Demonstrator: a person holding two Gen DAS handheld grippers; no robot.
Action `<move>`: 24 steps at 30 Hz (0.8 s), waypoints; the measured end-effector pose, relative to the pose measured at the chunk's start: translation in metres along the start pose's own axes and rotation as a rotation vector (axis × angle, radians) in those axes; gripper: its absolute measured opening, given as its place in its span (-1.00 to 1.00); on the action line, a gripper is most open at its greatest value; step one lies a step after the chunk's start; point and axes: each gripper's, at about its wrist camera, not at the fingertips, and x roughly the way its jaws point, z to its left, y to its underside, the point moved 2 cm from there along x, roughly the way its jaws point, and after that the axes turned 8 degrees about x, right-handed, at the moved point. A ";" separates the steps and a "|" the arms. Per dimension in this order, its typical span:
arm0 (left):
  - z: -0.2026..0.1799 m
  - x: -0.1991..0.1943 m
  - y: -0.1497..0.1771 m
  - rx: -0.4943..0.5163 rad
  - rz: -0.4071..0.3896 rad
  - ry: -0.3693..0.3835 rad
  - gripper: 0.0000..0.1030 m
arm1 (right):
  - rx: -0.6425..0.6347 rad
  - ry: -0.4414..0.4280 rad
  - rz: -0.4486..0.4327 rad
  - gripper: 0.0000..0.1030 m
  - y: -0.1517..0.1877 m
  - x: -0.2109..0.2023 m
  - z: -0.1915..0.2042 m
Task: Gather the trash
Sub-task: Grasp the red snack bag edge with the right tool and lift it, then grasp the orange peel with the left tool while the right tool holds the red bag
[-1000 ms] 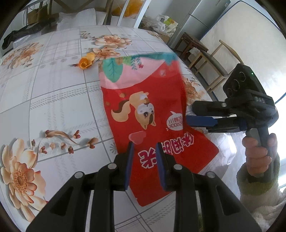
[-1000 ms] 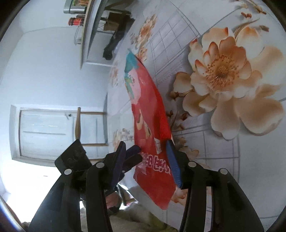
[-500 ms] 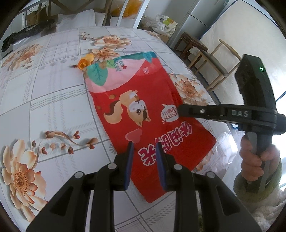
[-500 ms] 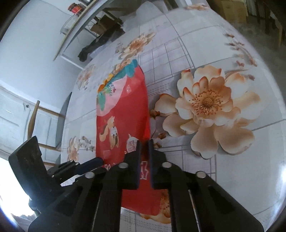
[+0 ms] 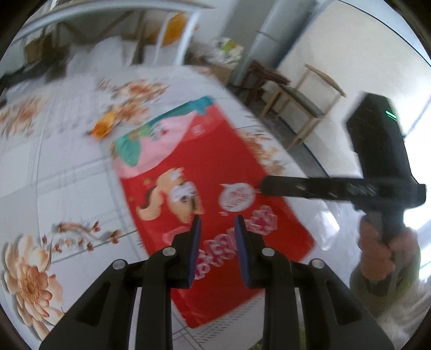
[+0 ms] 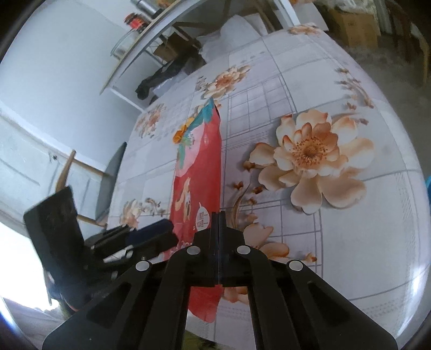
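One red snack bag (image 5: 212, 188) lies on the one tabletop (image 6: 350, 242), and one small orange scrap (image 5: 103, 126) sits just beside the bag's far end. Two tongs show: the left tongs (image 5: 216, 228) and the right tongs (image 6: 217, 223), each with two fingers. Off the tabletop, the left view shows one wooden chair (image 5: 301, 105), and the right view shows one red-lidded jar (image 6: 135, 21) on a shelf.

- The left wrist view is motion-blurred: print on the red bag (image 5: 204, 193) is unreadable.
- The small orange scrap (image 5: 103, 126) beyond it is too smeared to identify.
- The right gripper (image 6: 217, 223) hides the bag's near edge where its fingers meet.
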 end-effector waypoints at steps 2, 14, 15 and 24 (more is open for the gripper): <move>-0.015 -0.003 0.001 0.073 0.004 0.030 -0.24 | 0.062 -0.036 0.023 -1.00 -0.003 0.004 -0.008; -0.095 0.024 0.031 0.651 0.056 -0.317 0.07 | 0.328 -0.241 0.128 -1.00 -0.004 0.007 -0.038; -0.096 0.025 0.030 0.657 0.057 -0.326 -0.02 | 0.334 -0.246 0.129 -1.00 -0.005 0.007 -0.040; -0.070 0.015 0.020 0.492 0.030 -0.229 -0.91 | 0.389 -0.267 0.159 -0.84 0.000 0.005 -0.049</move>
